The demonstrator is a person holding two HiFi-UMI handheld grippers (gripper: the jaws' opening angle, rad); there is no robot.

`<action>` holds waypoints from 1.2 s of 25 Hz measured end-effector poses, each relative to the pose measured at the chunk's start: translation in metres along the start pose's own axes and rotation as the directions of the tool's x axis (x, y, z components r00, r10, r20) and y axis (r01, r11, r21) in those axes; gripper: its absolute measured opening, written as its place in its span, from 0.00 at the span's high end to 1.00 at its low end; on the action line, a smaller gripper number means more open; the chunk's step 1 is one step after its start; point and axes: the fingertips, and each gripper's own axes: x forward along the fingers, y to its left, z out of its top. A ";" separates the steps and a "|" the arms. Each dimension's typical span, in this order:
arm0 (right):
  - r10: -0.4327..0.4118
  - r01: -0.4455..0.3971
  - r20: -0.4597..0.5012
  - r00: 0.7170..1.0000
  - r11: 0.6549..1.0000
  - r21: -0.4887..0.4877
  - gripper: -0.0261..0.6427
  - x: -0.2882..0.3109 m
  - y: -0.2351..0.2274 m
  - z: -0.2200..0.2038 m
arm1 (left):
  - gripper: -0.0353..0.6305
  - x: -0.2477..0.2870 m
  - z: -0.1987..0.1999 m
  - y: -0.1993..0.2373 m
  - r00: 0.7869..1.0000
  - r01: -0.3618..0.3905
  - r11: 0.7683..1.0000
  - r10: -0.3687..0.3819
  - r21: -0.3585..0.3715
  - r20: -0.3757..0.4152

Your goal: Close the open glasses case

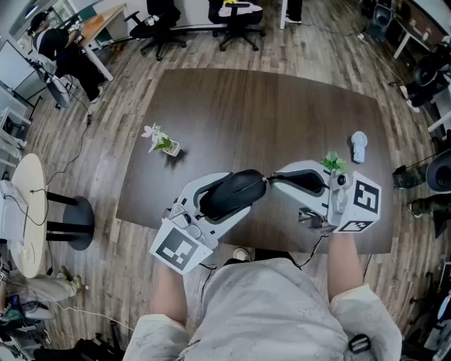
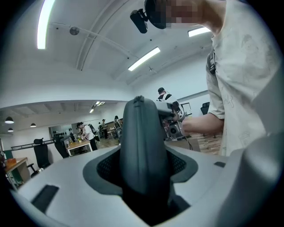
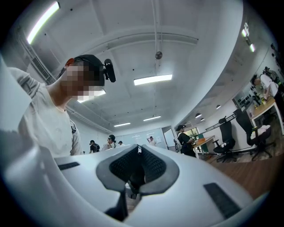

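Note:
A dark oval glasses case (image 1: pixel 236 192) is held above the near edge of the brown table (image 1: pixel 282 113). My left gripper (image 1: pixel 239 193) is shut on it, one pad on each long side. In the left gripper view the case (image 2: pixel 141 146) stands upright between the jaws of the left gripper (image 2: pixel 142 167), a seam running up its middle. My right gripper (image 1: pixel 270 179) meets the case's right end with its jaws shut. In the right gripper view the right gripper (image 3: pixel 138 153) shows a small pale zip tab (image 3: pixel 139 149) pinched at its tips.
On the table stand a small vase of white flowers (image 1: pixel 161 141) at the left, a green sprig (image 1: pixel 333 163) and a white object (image 1: pixel 359 147) at the right. Office chairs (image 1: pixel 236 17) stand beyond the table. A round side table (image 1: pixel 28 211) is at the far left.

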 end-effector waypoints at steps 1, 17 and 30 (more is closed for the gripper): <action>-0.007 0.007 -0.012 1.000 1.000 -0.007 0.93 -0.001 0.000 -0.001 | 0.54 0.001 0.000 0.000 1.000 -0.006 1.000 0.006 0.004 -0.009; 0.047 -0.044 -0.004 0.999 0.964 0.261 0.83 -0.003 -0.009 -0.018 | 0.55 0.000 0.004 0.006 0.992 -0.120 0.984 0.122 0.128 -0.008; -0.066 0.082 -0.081 0.995 0.976 0.200 0.96 -0.006 -0.019 -0.025 | 0.55 0.004 -0.019 0.015 0.977 -0.171 0.966 0.192 0.195 -0.095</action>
